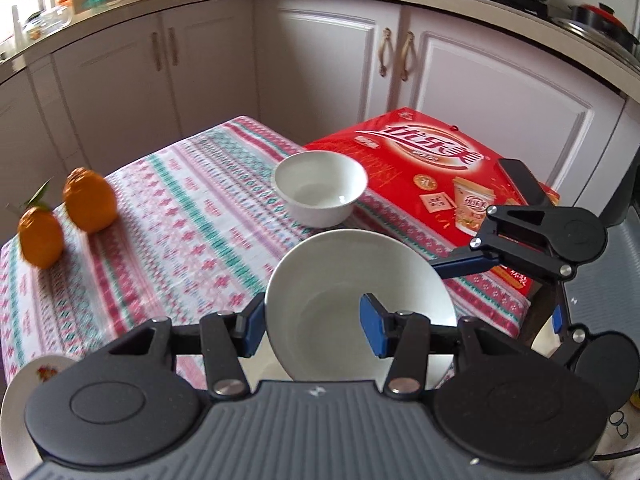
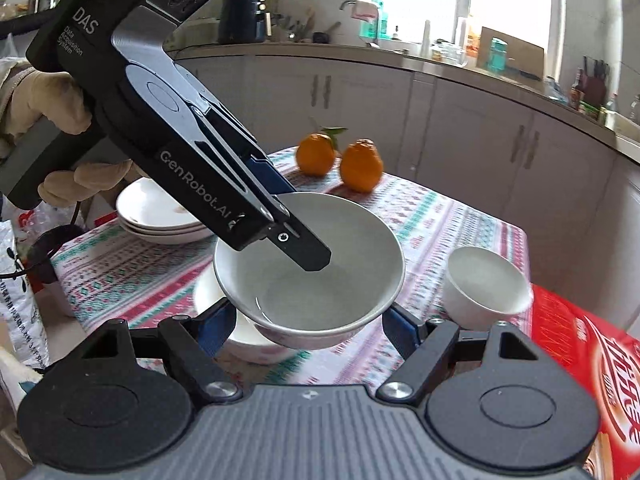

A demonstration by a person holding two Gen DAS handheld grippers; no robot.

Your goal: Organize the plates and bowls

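A white bowl (image 1: pixel 352 280) hangs above the patterned tablecloth (image 1: pixel 180 208). My left gripper (image 1: pixel 314 326) is shut on its near rim, with one blue pad outside the wall and the other inside. In the right wrist view, this bowl (image 2: pixel 348 240) sits between the pads of my right gripper (image 2: pixel 308 324), which touch its lower sides. The left gripper's inner finger (image 2: pixel 312 256) reaches into it. A smaller white bowl (image 1: pixel 320 188) stands on the table beyond. Another bowl (image 2: pixel 244 340) sits on the cloth under the raised one. A stack of white plates (image 2: pixel 160 216) lies at the far left.
Two oranges (image 1: pixel 90 200) stand at the table's far side. A red carton (image 1: pixel 432 168) lies along the table's right end. A floral plate (image 1: pixel 24 384) shows at the lower left. White kitchen cabinets and a cluttered counter ring the table. A gloved hand (image 2: pixel 44 108) holds the left gripper.
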